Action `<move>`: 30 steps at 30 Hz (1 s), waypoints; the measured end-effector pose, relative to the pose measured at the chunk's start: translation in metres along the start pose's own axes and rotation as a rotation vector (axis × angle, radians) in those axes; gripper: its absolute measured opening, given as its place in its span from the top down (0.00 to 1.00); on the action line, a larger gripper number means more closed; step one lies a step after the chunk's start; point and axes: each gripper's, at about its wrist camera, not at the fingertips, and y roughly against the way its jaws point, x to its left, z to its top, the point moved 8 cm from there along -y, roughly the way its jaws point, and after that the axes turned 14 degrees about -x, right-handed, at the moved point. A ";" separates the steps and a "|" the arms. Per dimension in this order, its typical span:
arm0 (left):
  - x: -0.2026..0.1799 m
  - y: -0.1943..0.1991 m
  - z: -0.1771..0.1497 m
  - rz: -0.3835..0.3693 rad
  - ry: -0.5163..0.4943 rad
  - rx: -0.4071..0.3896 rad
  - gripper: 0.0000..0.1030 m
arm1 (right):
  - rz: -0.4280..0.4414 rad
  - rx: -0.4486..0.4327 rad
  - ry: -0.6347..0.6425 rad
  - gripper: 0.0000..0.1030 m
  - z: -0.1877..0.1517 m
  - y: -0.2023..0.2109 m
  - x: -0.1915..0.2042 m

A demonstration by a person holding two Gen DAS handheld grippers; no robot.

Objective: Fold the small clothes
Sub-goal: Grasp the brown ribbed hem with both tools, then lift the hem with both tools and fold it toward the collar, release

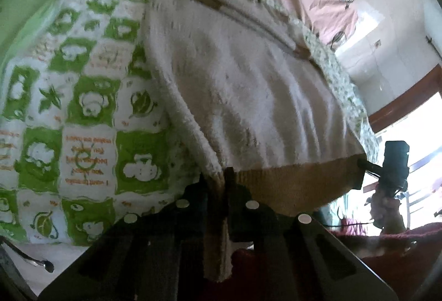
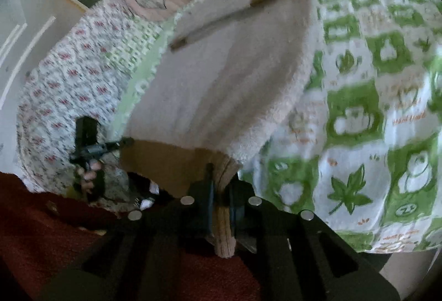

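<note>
a: fleecy cream garment (image 1: pixel 248 96) with tan hem, lifted over the green patterned bedspread (image 1: pixel 83 107); hem corners pinched shut in left gripper (image 1: pixel 221 179) and right gripper (image 2: pixel 221 185).

b: best kept taut and level; lowered evenly, hem onto far edge.
</note>
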 end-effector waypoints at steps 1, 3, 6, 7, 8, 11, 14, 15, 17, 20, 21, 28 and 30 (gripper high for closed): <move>-0.003 0.004 0.005 -0.009 0.009 -0.021 0.93 | 0.015 -0.026 -0.009 0.91 0.008 0.003 0.003; -0.010 0.013 0.019 -0.032 0.022 -0.071 0.93 | 0.046 -0.072 -0.021 0.91 0.024 0.006 0.009; -0.021 0.024 0.051 -0.067 0.025 -0.160 0.94 | 0.089 -0.133 -0.027 0.91 0.049 0.008 0.017; -0.025 0.026 0.063 -0.078 0.024 -0.192 0.94 | 0.105 -0.162 -0.025 0.91 0.062 0.007 0.020; -0.029 0.027 0.079 -0.091 0.022 -0.227 0.94 | 0.115 -0.183 -0.023 0.91 0.072 0.006 0.021; -0.042 0.020 0.126 -0.127 0.010 -0.320 0.94 | 0.130 -0.246 -0.014 0.91 0.109 0.000 0.019; -0.056 0.006 0.176 -0.126 -0.040 -0.382 0.94 | 0.117 -0.300 0.020 0.91 0.152 -0.017 0.016; -0.059 -0.003 0.194 -0.131 -0.048 -0.392 0.94 | 0.110 -0.314 0.030 0.91 0.165 -0.024 0.014; -0.062 -0.018 0.224 -0.129 -0.061 -0.404 0.94 | 0.089 -0.337 0.047 0.91 0.196 -0.042 0.008; -0.059 -0.043 0.264 -0.108 -0.071 -0.409 0.94 | 0.052 -0.353 0.051 0.91 0.240 -0.070 -0.008; -0.057 -0.052 0.276 -0.101 -0.068 -0.408 0.94 | 0.044 -0.355 0.054 0.91 0.251 -0.077 -0.014; -0.016 -0.135 0.333 -0.019 -0.007 -0.367 0.94 | -0.083 -0.344 0.024 0.91 0.312 -0.147 -0.063; -0.001 -0.160 0.340 0.018 0.009 -0.343 0.94 | -0.133 -0.319 0.014 0.91 0.316 -0.165 -0.080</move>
